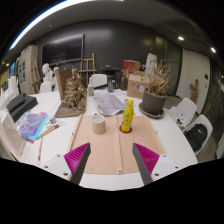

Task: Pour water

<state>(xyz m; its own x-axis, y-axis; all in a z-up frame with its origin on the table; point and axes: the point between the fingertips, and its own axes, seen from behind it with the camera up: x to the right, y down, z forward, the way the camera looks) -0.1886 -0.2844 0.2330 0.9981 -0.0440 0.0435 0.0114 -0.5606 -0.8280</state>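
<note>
A yellow bottle (127,116) with a red cap stands upright on the far part of a beige mat (110,148) on the white table (185,150). A pale cup (98,124) stands on the mat just left of the bottle. My gripper (112,160) hovers over the near part of the mat, well short of both. Its two fingers, with magenta pads (146,157), stand wide apart and open. Nothing is between them.
A potted dry plant (154,96) stands beyond the bottle to the right. A small brown tree model (73,95) stands at the back left. Colourful booklets (33,126) and a black device (19,106) lie at the left. White chairs (199,130) line the right side.
</note>
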